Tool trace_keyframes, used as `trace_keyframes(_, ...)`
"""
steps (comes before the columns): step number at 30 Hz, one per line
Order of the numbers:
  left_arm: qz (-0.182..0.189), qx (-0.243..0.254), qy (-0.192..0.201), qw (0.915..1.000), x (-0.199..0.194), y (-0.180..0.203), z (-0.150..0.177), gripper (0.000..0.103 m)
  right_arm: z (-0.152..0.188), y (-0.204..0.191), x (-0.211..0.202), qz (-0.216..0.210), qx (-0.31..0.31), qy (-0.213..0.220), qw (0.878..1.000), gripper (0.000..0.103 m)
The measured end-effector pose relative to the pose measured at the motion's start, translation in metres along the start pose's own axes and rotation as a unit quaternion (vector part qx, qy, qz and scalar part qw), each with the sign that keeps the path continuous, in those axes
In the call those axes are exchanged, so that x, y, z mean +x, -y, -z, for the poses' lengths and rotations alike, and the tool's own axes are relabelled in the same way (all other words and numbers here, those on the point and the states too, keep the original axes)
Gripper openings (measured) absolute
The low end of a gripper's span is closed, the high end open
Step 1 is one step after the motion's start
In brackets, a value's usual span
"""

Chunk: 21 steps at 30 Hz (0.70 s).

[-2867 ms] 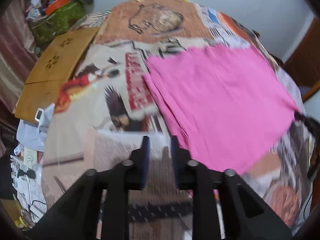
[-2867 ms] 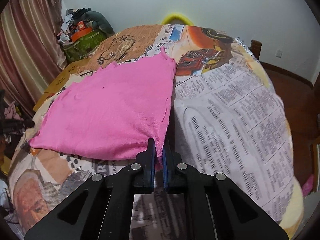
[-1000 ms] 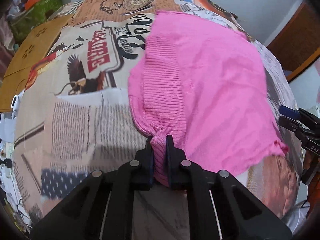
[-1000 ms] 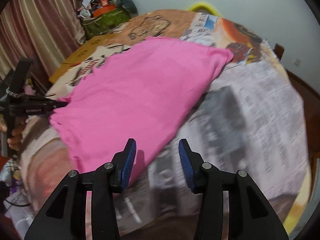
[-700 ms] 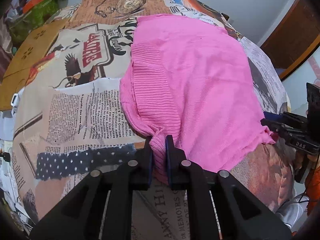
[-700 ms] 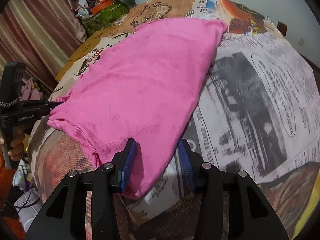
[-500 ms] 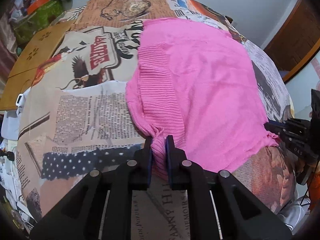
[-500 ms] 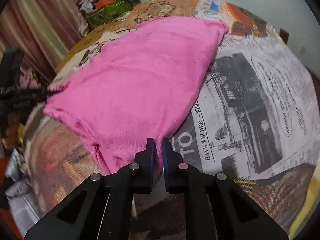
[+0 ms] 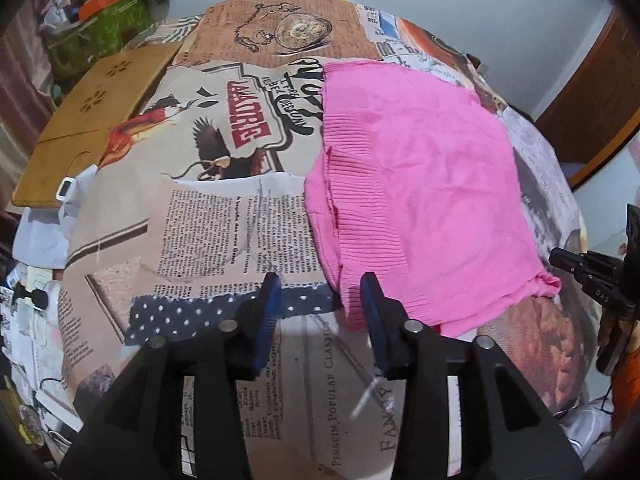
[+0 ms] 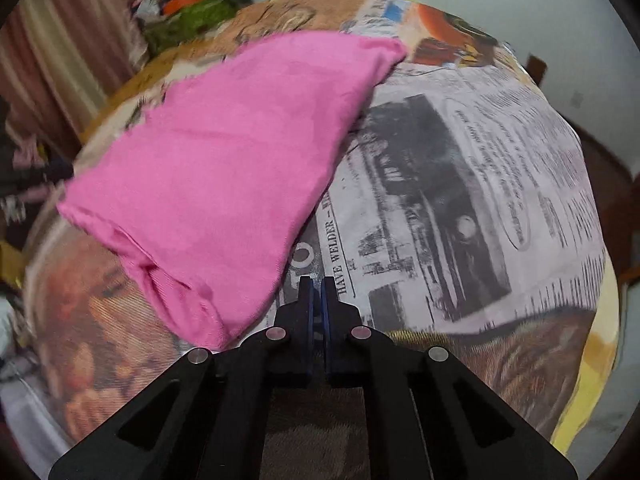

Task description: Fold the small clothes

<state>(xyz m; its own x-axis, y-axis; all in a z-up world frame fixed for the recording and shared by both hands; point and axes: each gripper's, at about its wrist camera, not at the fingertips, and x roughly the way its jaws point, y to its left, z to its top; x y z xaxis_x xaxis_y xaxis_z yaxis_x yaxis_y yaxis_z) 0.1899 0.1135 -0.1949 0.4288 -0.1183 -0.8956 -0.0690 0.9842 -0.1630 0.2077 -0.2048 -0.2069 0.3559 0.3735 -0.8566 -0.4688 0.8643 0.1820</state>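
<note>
Your bed's newsprint sheet [image 9: 224,224] has the pink top [image 9: 416,184] lying flat on it. Your left gripper [image 9: 320,300] is spread wide at its near corner, holding nothing. Your right gripper [image 10: 316,294] is pressed together just beside its edge, nothing between.

Garment [image 9: 420,200]: solid bright pink, ribbed knit band along its edge nearest the left jaws, plain weave elsewhere. Left gripper [image 9: 320,300]: black frame, blue pads. Right gripper [image 10: 316,292]: same black with blue pads. Bed cover [image 9: 224,232]: newspaper print, black text on off-white; navy white-dotted strip just ahead of left jaws; brown pocket-watch panel far ahead. Board [image 9: 92,120] left of jaws: tan wood.
</note>
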Motion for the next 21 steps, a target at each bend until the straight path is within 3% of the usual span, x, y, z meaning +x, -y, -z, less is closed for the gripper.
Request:
trace_keyframes(2,0.010,-0.003,-0.005,0.9999,0.001,0.002,0.000,0.048,0.001,-0.001,-0.010,-0.015,0.017,0.015,1.000,0.017)
trace_keyframes(4,0.023,-0.004,-0.013,0.9996,0.004,0.006,0.002,0.048,0.001,-0.006,-0.018,-0.025,0.026,0.031,0.999,0.040)
trace_keyframes(5,0.031,-0.005,-0.018,0.9993,0.006,0.008,0.003,0.050,0.001,-0.009,-0.020,-0.026,0.024,0.036,0.999,0.043)
trace_keyframes(10,0.055,-0.007,-0.046,0.9974,0.022,0.021,0.012,0.055,0.001,-0.025,-0.014,-0.047,0.013,0.028,0.998,0.044)
trace_keyframes(14,0.029,0.022,-0.036,0.9987,0.021,0.031,0.013,0.057,0.004,-0.031,-0.001,-0.055,0.003,0.009,0.998,0.044)
trace_keyframes(17,-0.012,0.060,-0.015,0.9980,0.005,0.037,0.015,0.057,0.004,-0.035,0.000,-0.048,-0.001,0.004,0.999,0.044)
trace_keyframes(21,-0.019,0.101,-0.006,0.9947,-0.009,0.043,0.022,0.063,0.002,-0.039,-0.010,-0.038,-0.019,0.013,0.999,0.044)
